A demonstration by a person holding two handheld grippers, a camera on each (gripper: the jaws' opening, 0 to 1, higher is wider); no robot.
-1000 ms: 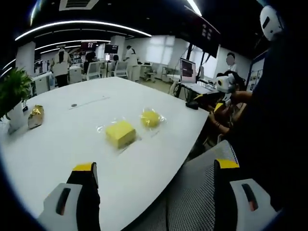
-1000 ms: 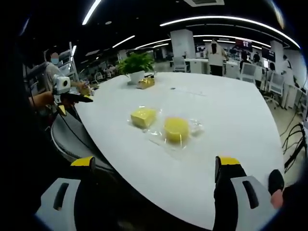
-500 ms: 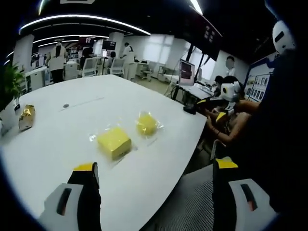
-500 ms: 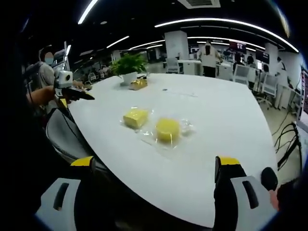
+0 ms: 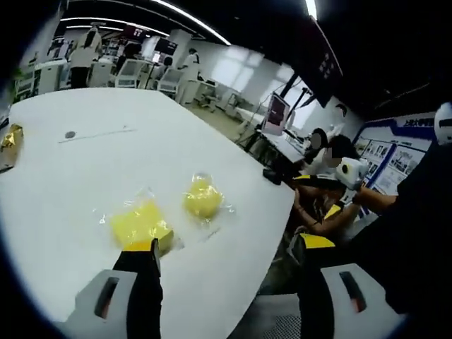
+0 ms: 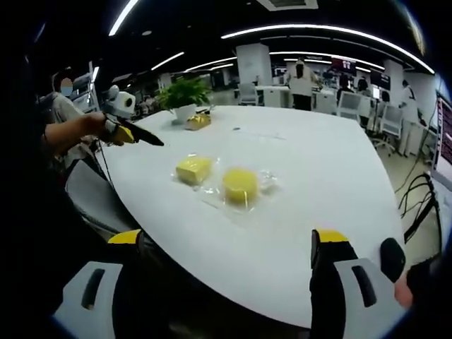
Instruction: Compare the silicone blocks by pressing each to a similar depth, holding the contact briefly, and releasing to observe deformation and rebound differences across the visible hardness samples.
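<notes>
Two yellow silicone blocks in clear wrap lie on the white table (image 5: 63, 176). In the left gripper view the square block (image 5: 138, 224) sits just above my left jaw's tip, with the round block (image 5: 203, 199) a little beyond it to the right. My left gripper (image 5: 229, 247) is open, holds nothing, and hangs over the table's edge. In the right gripper view the square block (image 6: 193, 169) lies left of the round block (image 6: 240, 186) on the table (image 6: 332, 176). My right gripper (image 6: 229, 239) is open and short of both, well apart from them.
A seated person at the left holds another gripper (image 6: 131, 131) over the table's edge. A potted plant (image 6: 185, 92) and a gold packet (image 6: 198, 121) stand at the far side. A second seated person (image 5: 328, 191) is beyond the table's right edge. A grey chair (image 6: 99, 201) stands close.
The left gripper view has swung and come nearer the blocks, so the square one now sits by my left jaw. The other person's gripper has reached out over the table's edge. The blocks have not moved.
</notes>
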